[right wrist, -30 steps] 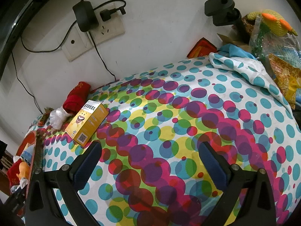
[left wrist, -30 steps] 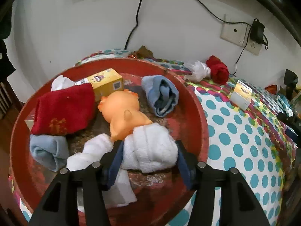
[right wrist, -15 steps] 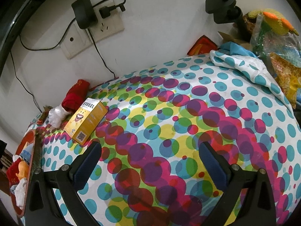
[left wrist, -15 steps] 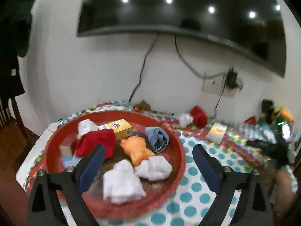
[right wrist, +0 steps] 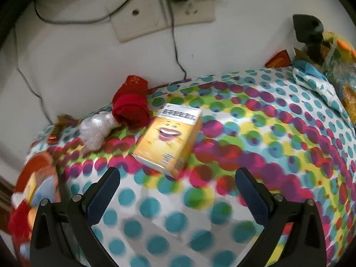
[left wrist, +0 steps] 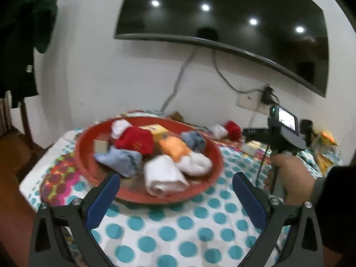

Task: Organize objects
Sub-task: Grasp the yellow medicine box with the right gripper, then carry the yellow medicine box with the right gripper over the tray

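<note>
Two white sock rolls (left wrist: 178, 171) are now lying in the red tray (left wrist: 213, 153); the left gripper (left wrist: 175, 191), jaws just spread, is backing off empty while the right gripper (right wrist: 178, 189), also released, is nearing the yellow box (right wrist: 169, 138).

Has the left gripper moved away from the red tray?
Yes. The left gripper, jaws just opened and empty, has backed off the red tray; the white sock stays inside.

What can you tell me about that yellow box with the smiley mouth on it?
The yellow box is a small carton, cardboard by the look of it. Its top shows a cartoon laughing mouth under a white strip of dark print, and its near end is white. It lies flat, turned at a slant, on the spotted tablecloth, just right of a rolled red sock. Nothing holds it.
</note>
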The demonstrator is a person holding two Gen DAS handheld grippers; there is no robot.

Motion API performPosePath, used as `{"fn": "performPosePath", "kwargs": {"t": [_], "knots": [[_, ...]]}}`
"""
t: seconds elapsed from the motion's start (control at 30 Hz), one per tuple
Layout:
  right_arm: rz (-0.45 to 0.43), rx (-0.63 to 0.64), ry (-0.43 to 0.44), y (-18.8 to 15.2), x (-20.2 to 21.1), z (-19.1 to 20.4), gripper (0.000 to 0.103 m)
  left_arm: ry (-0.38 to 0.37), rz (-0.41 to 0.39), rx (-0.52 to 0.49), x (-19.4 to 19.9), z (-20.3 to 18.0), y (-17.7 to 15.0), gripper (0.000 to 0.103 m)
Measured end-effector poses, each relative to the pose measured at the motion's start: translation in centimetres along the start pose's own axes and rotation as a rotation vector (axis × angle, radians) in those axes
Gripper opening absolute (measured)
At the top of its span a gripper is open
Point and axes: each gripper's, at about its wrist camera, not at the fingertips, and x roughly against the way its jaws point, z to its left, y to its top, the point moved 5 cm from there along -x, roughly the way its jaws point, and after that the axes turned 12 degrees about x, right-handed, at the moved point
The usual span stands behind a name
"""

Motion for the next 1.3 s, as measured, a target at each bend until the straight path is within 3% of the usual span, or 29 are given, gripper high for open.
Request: {"fn": "performPosePath", "kwargs": {"t": [0.2, 0.37, 0.47, 0.57, 0.73, 1.3], "knots": [[0.074, -0.12, -0.104, 0.6, -3.3, -0.7, 0.103, -0.015, -0.003, 0.042, -0.5, 1.3, 0.7, 0.103], [0.083, -0.068, -0.134, 1.4, -4.3, -0.5, 0.102, -0.036, 0.024, 0.051, -1.0, 1.3, 0.5, 0.103], [0.073, -0.056, -0.142, 1.8, -4.3, -0.3, 0.088, -0.039, 0.054, 0.064, -1.3, 1.3, 0.1, 0.103], [0.043, -0.002, -0.138, 2.0, -3.9, 0.3, 0.048, -0.035, 0.054, 0.06, -1.4, 1.1, -0.1, 0.103], [0.027, 0.023, -0.085, 1.6, -2.9, -0.1, 0.048, -0.03, 0.043, 0.02, -1.1, 0.2, -0.4, 0.103], [-0.024, 0.109, -0.098, -1.9, 2.3, -3.9, 0.048, 0.011, 0.038, -0.064, 0.0, -1.7, -1.6, 0.103]]}}
